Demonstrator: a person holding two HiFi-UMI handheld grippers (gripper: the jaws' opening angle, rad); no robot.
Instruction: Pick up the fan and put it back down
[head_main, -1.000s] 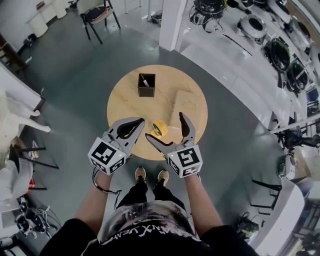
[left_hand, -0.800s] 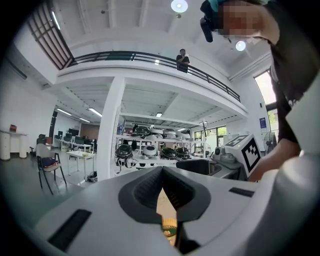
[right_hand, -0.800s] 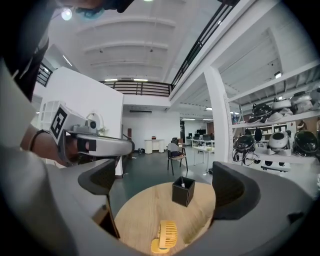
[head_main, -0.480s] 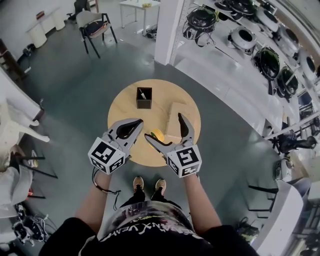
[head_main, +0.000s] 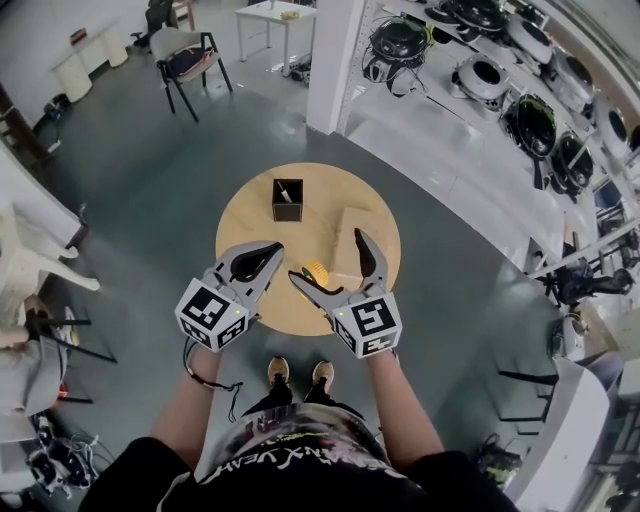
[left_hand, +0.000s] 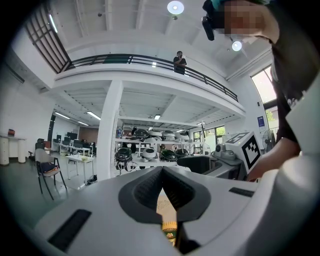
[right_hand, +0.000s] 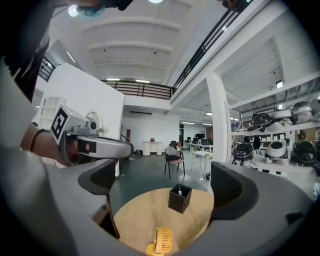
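Carrying three things, one round wooden table (head_main: 245, 215) holds one pale wooden board (head_main: 352, 238), one black open-topped box (head_main: 287, 199) and one small yellow fan (head_main: 316, 272), which sits near the table's near edge. Two grippers hover over that edge. Left gripper (head_main: 279, 246): jaws closed together, empty. Right gripper (head_main: 327, 254): jaws wide apart, empty, fan below the gap. The right gripper view shows the fan's grille; the left gripper view's jaws hide nearly the whole table.
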